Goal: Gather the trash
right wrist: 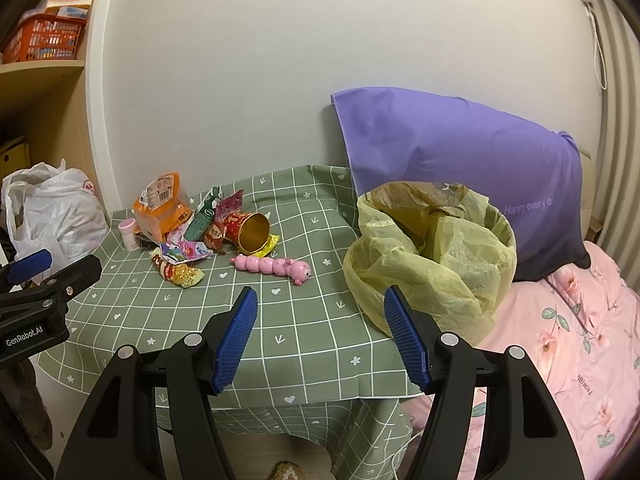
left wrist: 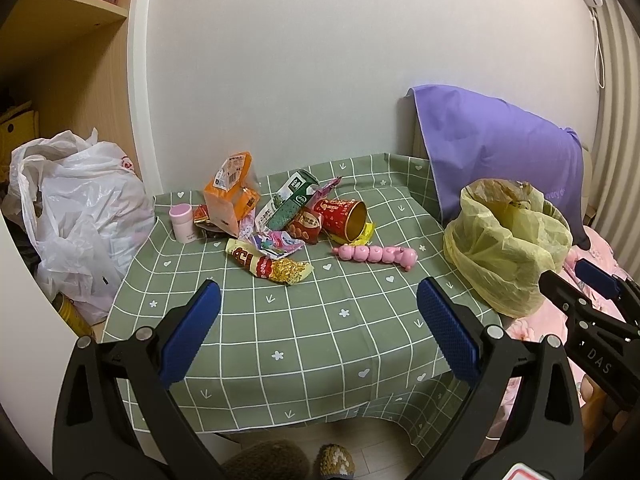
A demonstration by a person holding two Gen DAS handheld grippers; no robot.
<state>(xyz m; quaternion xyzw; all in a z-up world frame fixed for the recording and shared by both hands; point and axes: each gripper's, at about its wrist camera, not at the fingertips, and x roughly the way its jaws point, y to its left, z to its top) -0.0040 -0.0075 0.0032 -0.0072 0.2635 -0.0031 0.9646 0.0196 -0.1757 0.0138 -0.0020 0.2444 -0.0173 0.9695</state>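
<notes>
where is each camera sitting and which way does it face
Left wrist: on the left gripper, held low before the table, facing the wrapper pile and wall; its open jaws, the right gripper at the right edge and slippers below show.
Right wrist: on the right gripper, further right, facing the yellow trash bag and purple pillow; its open jaws and the left gripper at the left edge show.
Both share the table, pile, pink caterpillar toy, bag and pillow.
</notes>
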